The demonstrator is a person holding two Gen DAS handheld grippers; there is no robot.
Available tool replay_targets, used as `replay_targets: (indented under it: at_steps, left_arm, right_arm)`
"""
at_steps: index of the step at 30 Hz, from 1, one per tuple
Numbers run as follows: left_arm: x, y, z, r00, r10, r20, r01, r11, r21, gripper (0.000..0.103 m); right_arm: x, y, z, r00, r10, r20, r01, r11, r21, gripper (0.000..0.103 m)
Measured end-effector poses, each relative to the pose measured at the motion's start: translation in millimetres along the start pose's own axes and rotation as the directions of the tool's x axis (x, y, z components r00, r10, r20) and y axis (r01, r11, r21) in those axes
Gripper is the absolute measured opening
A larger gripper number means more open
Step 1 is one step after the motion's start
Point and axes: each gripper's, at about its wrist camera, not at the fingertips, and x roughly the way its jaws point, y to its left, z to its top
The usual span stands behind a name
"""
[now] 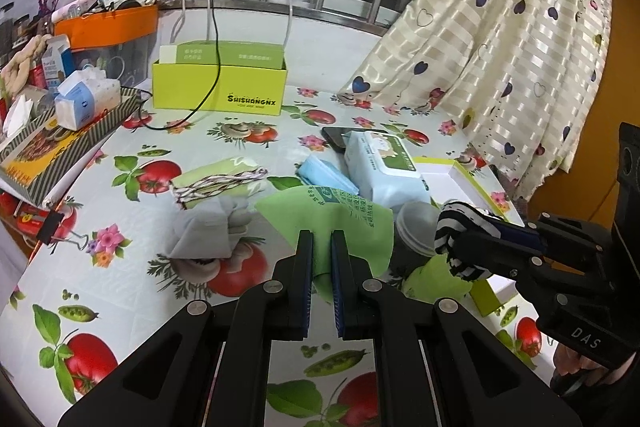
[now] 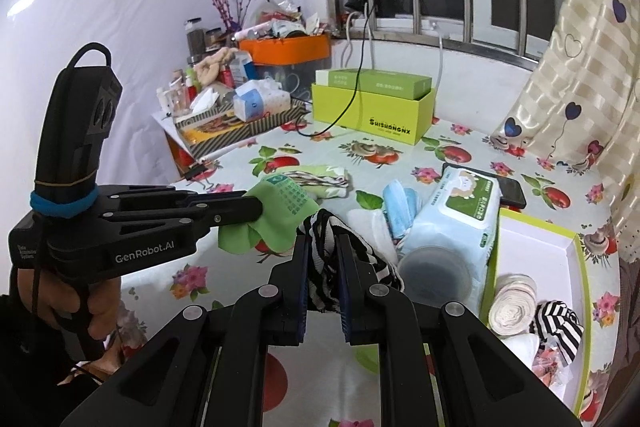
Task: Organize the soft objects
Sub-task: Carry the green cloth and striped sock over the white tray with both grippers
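Observation:
My left gripper [image 1: 321, 239] is shut on a green cloth [image 1: 340, 219] and holds it above the table; the cloth also shows in the right wrist view [image 2: 280, 215]. My right gripper [image 2: 323, 243] is shut on a black-and-white striped sock [image 2: 352, 255], seen from the left wrist too [image 1: 456, 231]. A shallow white box with a green rim [image 2: 576, 267] at the right holds a rolled cream sock [image 2: 514, 301] and another striped sock [image 2: 560, 327]. A grey sock [image 1: 208, 231], a green folded cloth with twine [image 1: 220, 181], blue masks [image 1: 328, 177] and a wipes pack [image 1: 384, 167] lie on the table.
A yellow-green box [image 1: 218, 83] with a cable over it stands at the back. A tray of clutter [image 1: 60, 143] and an orange bin [image 1: 108, 23] are at the left. A phone [image 2: 514, 191] lies behind the wipes. A grey cup lid [image 2: 436, 273] sits near the box. Curtain [image 1: 500, 47] hangs at right.

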Motion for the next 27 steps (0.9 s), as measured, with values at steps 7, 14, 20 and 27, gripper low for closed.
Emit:
replay_targets:
  at_steps: [7, 14, 20, 27]
  left_arm:
    - [0, -16, 4, 1.0, -0.019, 0.002, 0.019, 1.0, 0.023, 0.009]
    - [0, -29, 7, 0.999, -0.037, 0.003, 0.037, 0.999, 0.039, 0.009]
    - [1, -44, 10, 0.999, -0.054, 0.005, 0.054, 0.997, 0.061, 0.009]
    - [3, -62, 13, 0.997, -0.075, 0.005, 0.074, 0.993, 0.088, 0.009]
  right_arm:
    - [-11, -9, -2, 1.0, -0.021, 0.02, 0.02, 1.0, 0.017, 0.012]
    - [-22, -19, -5, 0.998, -0.045, 0.035, 0.044, 0.998, 0.036, 0.012]
    - [-32, -26, -9, 0.997, -0.065, 0.043, 0.062, 0.997, 0.051, 0.012]
    - [-45, -42, -16, 0.994, -0.095, 0.057, 0.09, 0.993, 0.081, 0.012]
